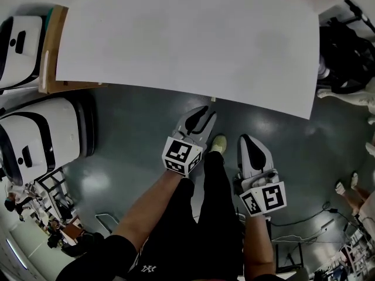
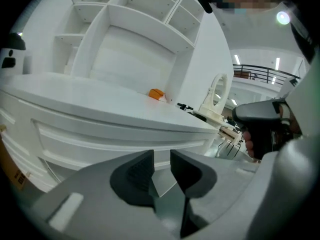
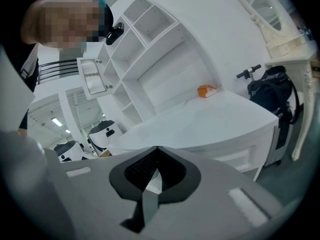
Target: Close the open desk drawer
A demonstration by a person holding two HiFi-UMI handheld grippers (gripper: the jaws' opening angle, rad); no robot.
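Note:
The white desk (image 1: 187, 40) fills the top of the head view, and no drawer sticks out past its front edge. Panelled drawer fronts (image 2: 100, 139) (image 3: 240, 156) show under the desktop in both gripper views and look flush with the desk. Both grippers hang over the grey floor just in front of the desk, touching nothing. My left gripper (image 1: 202, 117) (image 2: 162, 156) has a narrow gap between its jaws, with nothing in it. On its right, my right gripper (image 1: 251, 148) (image 3: 157, 150) has its tips pressed together and holds nothing.
A white shelf unit (image 2: 135, 49) stands on the desk, with a small orange object (image 3: 206, 90) near it. White robots (image 1: 41, 136) and a brown box (image 1: 55, 45) stand left of the desk. A black bag (image 1: 345, 57) and an ornate white frame (image 2: 217, 96) are to the right.

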